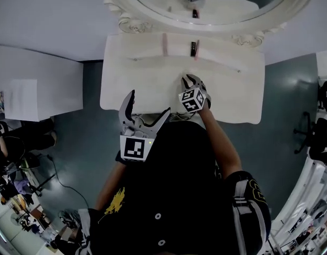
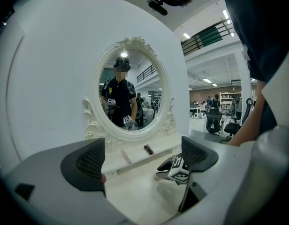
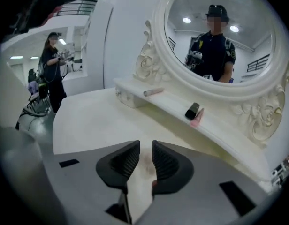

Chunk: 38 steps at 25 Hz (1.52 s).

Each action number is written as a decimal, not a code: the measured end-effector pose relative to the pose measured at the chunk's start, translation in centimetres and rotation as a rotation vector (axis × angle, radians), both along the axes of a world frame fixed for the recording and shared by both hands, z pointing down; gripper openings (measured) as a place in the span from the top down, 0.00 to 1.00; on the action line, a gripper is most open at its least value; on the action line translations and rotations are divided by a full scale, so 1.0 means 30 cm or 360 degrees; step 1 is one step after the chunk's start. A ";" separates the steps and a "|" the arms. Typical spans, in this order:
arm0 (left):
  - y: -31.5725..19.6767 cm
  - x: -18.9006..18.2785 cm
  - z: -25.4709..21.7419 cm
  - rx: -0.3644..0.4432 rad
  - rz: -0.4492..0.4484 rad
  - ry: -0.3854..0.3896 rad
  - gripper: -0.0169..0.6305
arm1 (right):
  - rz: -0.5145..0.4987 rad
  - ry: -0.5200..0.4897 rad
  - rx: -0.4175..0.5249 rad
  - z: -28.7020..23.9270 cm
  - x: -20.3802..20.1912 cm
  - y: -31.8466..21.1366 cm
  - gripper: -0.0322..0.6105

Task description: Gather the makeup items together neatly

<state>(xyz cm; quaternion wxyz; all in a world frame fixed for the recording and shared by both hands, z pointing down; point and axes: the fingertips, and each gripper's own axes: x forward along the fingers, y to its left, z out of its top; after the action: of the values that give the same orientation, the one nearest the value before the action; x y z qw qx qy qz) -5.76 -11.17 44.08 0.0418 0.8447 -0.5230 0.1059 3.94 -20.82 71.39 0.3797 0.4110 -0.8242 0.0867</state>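
Observation:
On the narrow shelf [image 1: 227, 54] under the mirror lie a pink stick [image 1: 165, 43], a black lipstick [image 1: 194, 48] and a small pink item [image 1: 198, 56] touching it. The right gripper view shows them ahead: the pink stick [image 3: 153, 92], the black lipstick [image 3: 192, 110], the pink item [image 3: 198, 117]. My right gripper [image 1: 191, 80] hovers low over the white tabletop [image 1: 232, 94]; its jaws stand a narrow gap apart with nothing between them [image 3: 145, 146]. At the table's front edge, my left gripper [image 1: 151, 102] is wide open and empty [image 2: 142, 156].
An oval mirror [image 1: 206, 9] with a carved white frame stands behind the shelf. A white surface [image 1: 36, 84] stands to the left across a strip of floor, and an office chair [image 1: 317, 132] to the right. A person [image 3: 53, 64] stands far off.

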 end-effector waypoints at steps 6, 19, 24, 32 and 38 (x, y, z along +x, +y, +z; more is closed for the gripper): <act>0.021 -0.030 0.007 -0.0027 -0.0036 0.0016 0.17 | 0.0209 -0.0012 -0.0245 0.093 0.031 0.021 0.68; 0.031 -0.017 0.009 0.0013 -0.0005 -0.0008 0.17 | 0.0460 0.0063 -0.0302 0.157 0.207 0.017 0.71; 0.035 -0.014 0.010 0.0002 -0.0016 -0.0006 0.17 | 0.0493 0.0042 -0.0290 0.159 0.217 0.012 0.78; 0.032 -0.014 0.006 0.0008 -0.0021 -0.0004 0.17 | 0.0511 -0.0091 -0.0189 0.077 0.212 -0.008 0.86; 0.027 -0.005 0.010 -0.0005 -0.0019 0.0019 0.17 | 0.0537 -0.0242 -0.0012 -0.124 0.230 -0.118 0.86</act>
<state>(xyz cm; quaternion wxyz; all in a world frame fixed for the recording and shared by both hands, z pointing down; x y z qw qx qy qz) -5.90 -10.37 44.39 0.0469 0.8420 -0.5277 0.1015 10.84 -24.37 67.68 0.2977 0.5344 -0.7696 0.1831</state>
